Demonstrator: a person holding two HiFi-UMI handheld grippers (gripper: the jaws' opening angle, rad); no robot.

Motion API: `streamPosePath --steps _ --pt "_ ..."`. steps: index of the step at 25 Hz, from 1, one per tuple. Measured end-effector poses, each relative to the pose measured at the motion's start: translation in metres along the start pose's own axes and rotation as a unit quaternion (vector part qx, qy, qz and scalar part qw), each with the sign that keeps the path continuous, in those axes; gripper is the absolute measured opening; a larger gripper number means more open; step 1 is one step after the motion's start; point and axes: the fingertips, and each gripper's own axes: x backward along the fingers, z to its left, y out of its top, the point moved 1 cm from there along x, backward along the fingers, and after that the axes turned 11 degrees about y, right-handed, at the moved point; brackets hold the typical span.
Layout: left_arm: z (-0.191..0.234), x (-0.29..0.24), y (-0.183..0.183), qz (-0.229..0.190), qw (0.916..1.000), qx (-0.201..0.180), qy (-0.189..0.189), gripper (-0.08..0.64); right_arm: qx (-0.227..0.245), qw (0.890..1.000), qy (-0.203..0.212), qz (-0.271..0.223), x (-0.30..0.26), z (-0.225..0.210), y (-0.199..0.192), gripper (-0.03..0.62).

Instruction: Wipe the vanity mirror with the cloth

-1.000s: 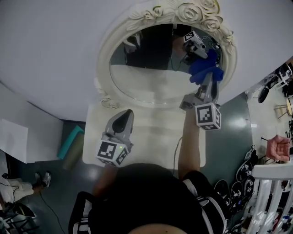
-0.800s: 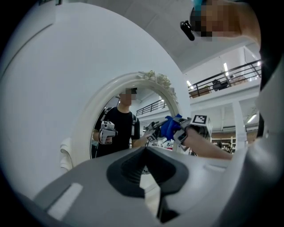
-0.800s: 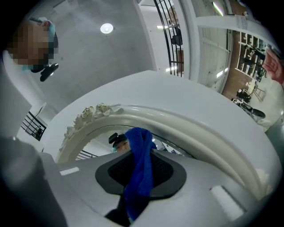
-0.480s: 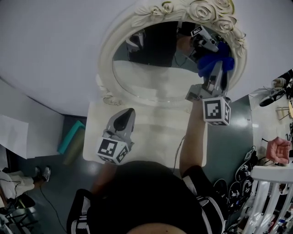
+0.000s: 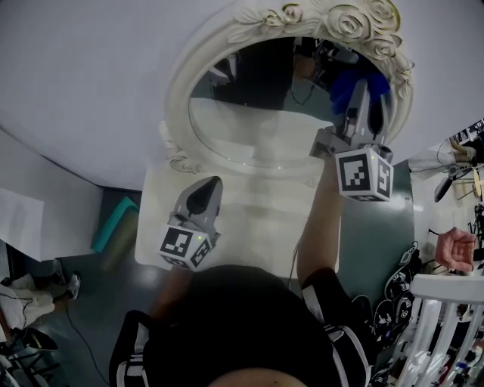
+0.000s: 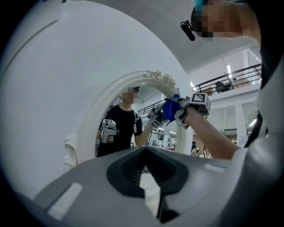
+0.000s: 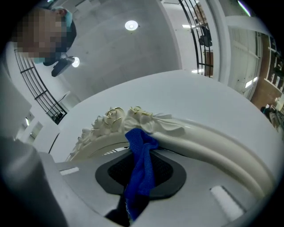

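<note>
Pinching cloth (image 7: 141,164), right gripper (image 5: 363,106) at mirror (image 5: 249,128), roses (image 7: 120,116) beside

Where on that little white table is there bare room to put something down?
The tabletop is bare between the left gripper and the person's right forearm, in front of the mirror frame. Crowded: the mirror's upper right, where the right gripper holds the blue cloth by the carved roses.

White table (image 5: 246,227), teal object (image 5: 113,228), floor cables (image 5: 399,286)
</note>
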Motion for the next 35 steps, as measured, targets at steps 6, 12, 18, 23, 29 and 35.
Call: streamPosePath --steps 6,12,18,23,29,35 --pt "0.008 0.004 -0.003 0.001 0.9999 0.006 0.01 0.011 0.078 0.995 0.043 0.045 -0.026 0.037 0.004 0.072" --pt "0.016 0.009 -0.002 -0.002 0.9998 0.008 0.019 0.011 0.138 0.983 0.087 0.08 -0.047 0.078 -0.003 0.067" --pt "0.026 0.018 -0.002 -0.004 0.9994 0.01 0.034 0.011 0.209 0.962 0.124 0.122 -0.062 0.127 -0.027 0.067" --pt "0.04 0.029 -0.004 -0.003 0.9985 0.011 0.054 0.011 0.318 0.919 0.165 0.164 -0.066 0.166 -0.06 0.067" --pt "0.056 0.043 -0.005 -0.001 0.9968 0.011 0.078 0.011 0.378 0.884 0.202 0.187 -0.058 0.209 -0.112 0.067" --pt "0.066 0.051 -0.005 -0.002 0.9954 0.011 0.096 0.011 0.448 0.831 0.253 0.211 -0.035 0.239 -0.176 0.067"
